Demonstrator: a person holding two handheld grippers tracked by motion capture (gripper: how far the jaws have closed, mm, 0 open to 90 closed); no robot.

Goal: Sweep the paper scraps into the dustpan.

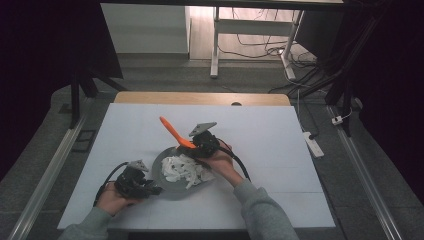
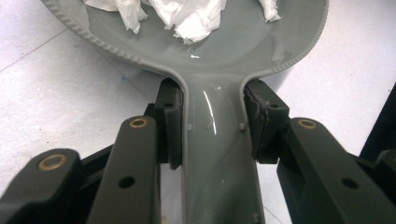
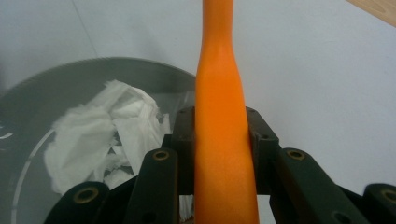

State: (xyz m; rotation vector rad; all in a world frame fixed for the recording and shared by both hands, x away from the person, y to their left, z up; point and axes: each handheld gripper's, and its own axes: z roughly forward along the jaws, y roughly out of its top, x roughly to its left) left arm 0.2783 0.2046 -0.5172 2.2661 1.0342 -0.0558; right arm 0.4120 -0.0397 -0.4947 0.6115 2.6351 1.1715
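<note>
Two grippers are at work for you on the white table (image 1: 280,150). Your left gripper (image 1: 150,190) is clamped on the handle (image 2: 219,154) of the grey pan (image 1: 172,189), its pads pressing both sides of it; the pan sits flat on the table near its front edge. Your right gripper (image 1: 192,149) is closed tight around an orange utensil (image 3: 222,140), whose free end sticks out over the table beyond the pan's far rim. White crumpled paper (image 1: 185,169) lies heaped inside the pan, just beside your right gripper.
</note>
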